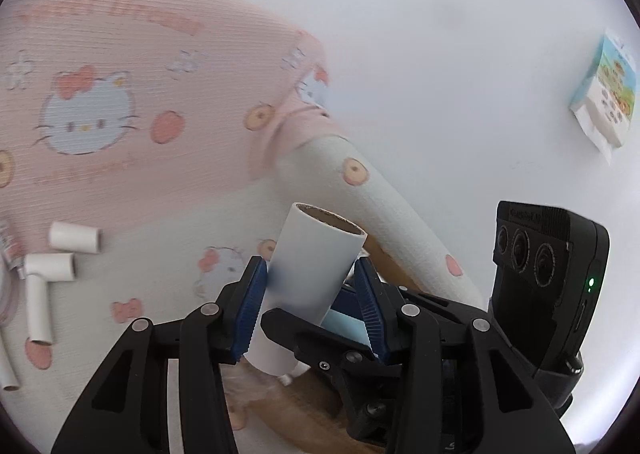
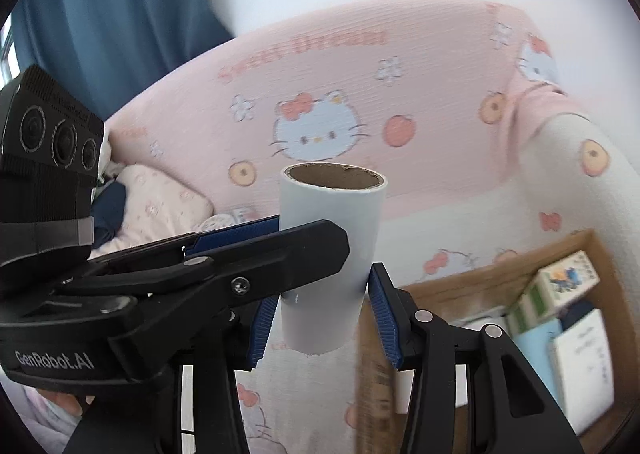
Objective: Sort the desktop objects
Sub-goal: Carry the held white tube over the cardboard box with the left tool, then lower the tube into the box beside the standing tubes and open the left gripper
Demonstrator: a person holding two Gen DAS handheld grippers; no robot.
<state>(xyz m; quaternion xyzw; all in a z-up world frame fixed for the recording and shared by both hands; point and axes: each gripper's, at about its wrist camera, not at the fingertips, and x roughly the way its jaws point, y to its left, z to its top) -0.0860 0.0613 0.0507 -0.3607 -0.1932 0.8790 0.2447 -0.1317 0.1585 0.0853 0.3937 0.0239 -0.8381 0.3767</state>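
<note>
A white paper tube point(image 1: 320, 246) with a brown cardboard core is held up in the air, tilted, above the pink and white cat-print cloth point(image 1: 120, 102). My left gripper point(image 1: 310, 270) has its blue pads on either side of the tube, with a thin gap at the right pad, so it is open. In the right wrist view the same tube point(image 2: 332, 210) stands between the blue pads of my right gripper point(image 2: 324, 286), which is shut on its lower half. The left gripper's black finger point(image 2: 304, 250) crosses in front of the tube there.
Several short white tubes point(image 1: 60, 266) lie on the cloth at the left. A small colourful carton point(image 1: 604, 94) rests on the white surface to the right. A brown cardboard box point(image 2: 592, 250) at the lower right holds cartons and booklets. A blue curtain point(image 2: 120, 14) hangs behind.
</note>
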